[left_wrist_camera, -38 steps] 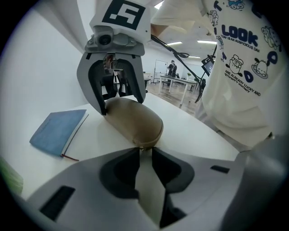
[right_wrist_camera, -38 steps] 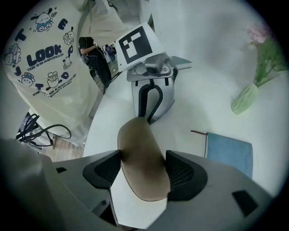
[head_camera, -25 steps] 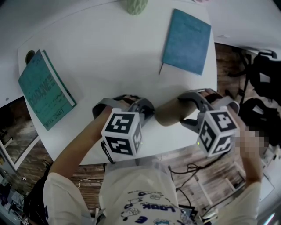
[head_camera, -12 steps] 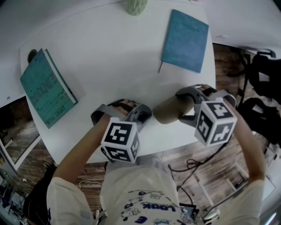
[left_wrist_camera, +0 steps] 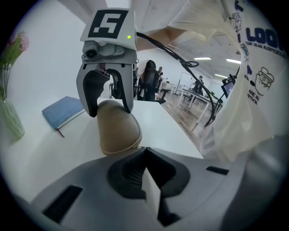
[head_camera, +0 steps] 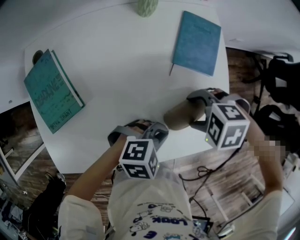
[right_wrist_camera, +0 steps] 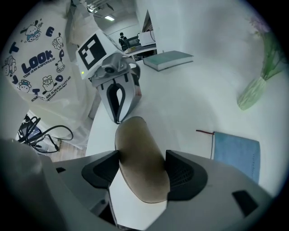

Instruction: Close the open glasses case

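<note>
White table (head_camera: pixel 117 70), books at far edges. Tan glasses case (head_camera: pixel 179 118) lies near the front edge, lid down. Right gripper (head_camera: pixel 200 111) sits astride it, jaws spread wide, pads at its sides. Left gripper (head_camera: pixel 140 128) is pinched together, empty, just beside the case's end.

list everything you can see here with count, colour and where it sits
table: 1, white, under everything
glasses case: 1, tan, looks closed, near the front edge, right of centre
book: 1, teal, left side
notebook: 1, blue, far right
vase: 1, green, far edge
left gripper: 1, grey, shut, empty, beside the case
right gripper: 1, grey, jaws astride the case
arms: 2, bare, behind the grippers
</note>
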`<action>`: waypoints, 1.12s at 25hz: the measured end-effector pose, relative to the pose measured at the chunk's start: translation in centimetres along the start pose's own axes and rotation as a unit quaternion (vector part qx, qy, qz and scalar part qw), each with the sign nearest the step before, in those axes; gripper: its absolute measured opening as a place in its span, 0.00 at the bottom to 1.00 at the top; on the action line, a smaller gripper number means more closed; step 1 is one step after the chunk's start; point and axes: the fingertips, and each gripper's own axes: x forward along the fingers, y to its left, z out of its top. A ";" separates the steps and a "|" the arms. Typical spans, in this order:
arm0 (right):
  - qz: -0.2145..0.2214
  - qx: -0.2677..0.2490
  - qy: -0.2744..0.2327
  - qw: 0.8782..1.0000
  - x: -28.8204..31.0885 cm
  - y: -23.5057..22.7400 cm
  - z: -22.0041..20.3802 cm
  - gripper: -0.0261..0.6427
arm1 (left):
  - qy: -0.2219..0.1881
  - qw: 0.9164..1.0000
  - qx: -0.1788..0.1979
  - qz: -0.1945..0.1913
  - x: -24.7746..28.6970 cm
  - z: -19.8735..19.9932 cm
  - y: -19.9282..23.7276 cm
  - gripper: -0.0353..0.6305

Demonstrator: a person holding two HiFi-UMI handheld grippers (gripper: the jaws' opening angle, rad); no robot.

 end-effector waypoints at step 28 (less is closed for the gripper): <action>-0.059 0.508 -0.174 0.842 1.5 0.1 5.0 0.50 | -0.010 0.991 -0.104 0.085 -3.7 -3.5 1.4 0.05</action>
